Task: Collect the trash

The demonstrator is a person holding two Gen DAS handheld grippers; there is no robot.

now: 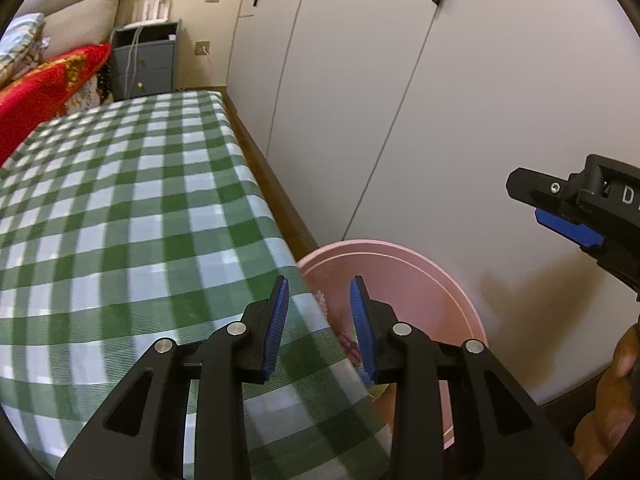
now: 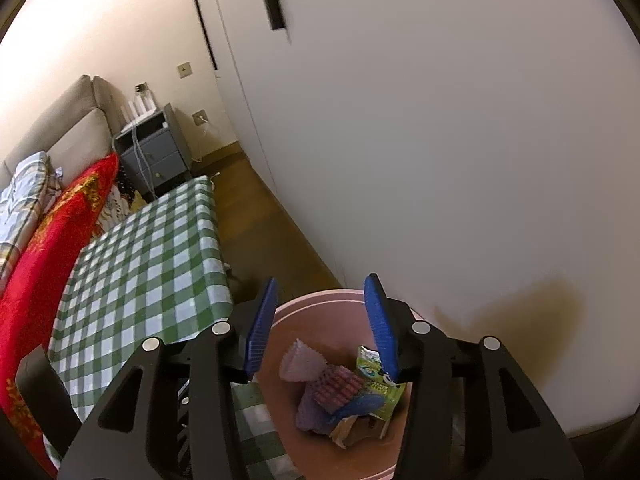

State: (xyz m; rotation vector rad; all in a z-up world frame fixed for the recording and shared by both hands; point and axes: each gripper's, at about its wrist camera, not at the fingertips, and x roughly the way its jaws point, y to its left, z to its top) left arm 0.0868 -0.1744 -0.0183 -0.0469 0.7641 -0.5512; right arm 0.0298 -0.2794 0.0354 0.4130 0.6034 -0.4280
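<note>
A pink bin stands on the floor by the right edge of the table with the green checked cloth. Several pieces of trash lie in it: a white pleated wrapper, a purple packet, a green carton. My right gripper is open and empty, right above the bin. My left gripper is open and empty over the table's right edge, beside the bin's rim. The right gripper also shows in the left wrist view.
White wardrobe doors stand close behind the bin. A narrow strip of wood floor runs between table and wardrobe. A red cushion and sofa lie left of the table. A grey nightstand stands at the far wall.
</note>
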